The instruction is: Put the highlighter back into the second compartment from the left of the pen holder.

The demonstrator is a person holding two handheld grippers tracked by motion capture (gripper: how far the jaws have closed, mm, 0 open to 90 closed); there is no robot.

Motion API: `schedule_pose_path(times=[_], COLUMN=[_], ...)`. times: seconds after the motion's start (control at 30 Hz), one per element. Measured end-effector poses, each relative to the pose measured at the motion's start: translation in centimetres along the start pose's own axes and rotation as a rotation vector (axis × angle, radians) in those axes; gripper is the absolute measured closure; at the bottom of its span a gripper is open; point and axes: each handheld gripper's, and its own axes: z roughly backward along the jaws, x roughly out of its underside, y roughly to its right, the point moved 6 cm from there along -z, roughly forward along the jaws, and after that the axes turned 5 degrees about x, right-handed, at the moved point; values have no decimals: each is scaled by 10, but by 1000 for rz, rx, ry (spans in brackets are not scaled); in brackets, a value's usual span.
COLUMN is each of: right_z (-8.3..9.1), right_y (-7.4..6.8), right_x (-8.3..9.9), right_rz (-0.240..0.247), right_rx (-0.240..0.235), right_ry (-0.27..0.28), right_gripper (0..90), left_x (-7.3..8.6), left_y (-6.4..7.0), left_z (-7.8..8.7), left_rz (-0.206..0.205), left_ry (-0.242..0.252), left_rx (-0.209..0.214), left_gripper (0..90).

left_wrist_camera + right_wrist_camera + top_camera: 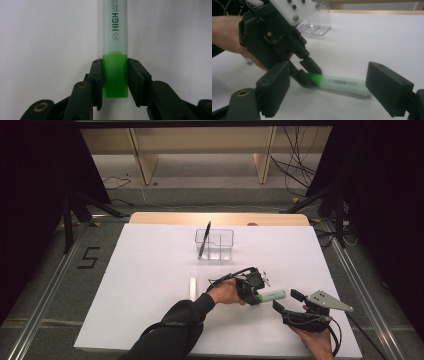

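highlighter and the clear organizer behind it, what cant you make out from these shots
- Highlighter: its far end is cut off by the top edge of the left gripper view; the small print after HIGH is too blurred to read in the right gripper view.
- Clear organizer: too small in the high view to tell which compartment the black pen stands in.
- White stick on the table: too small in the high view to identify.

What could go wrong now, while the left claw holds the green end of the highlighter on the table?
1. The left claw grips the highlighter only at its green cap, so the cap might pull off or the long body might swing when lifted.
2. The open right claw sits very near it; the two claws could collide.
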Motion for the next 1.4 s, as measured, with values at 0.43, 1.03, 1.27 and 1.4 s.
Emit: schedule_pose_path(times=[0.43, 1.03, 1.27, 1.4], right_z=[0, -20, -31, -39], right_y=[-17, -101, -124, -137], right_x=[-8, -15, -10, -5], right_rz=[72, 453, 641, 798], right_rx=[-13, -122, -79, -29], right_ry=[21, 6, 15, 8], right_gripper=[199, 180, 206, 223], left_x=[26, 89, 97, 97], left_y=[-4, 15, 25, 29], left_z=[54, 112, 117, 120], left_rz=[150, 139, 125, 119], left_ry=[84, 45, -10, -19], left_rx=[94, 92, 107, 112], left_gripper=[667, 667, 666, 666])
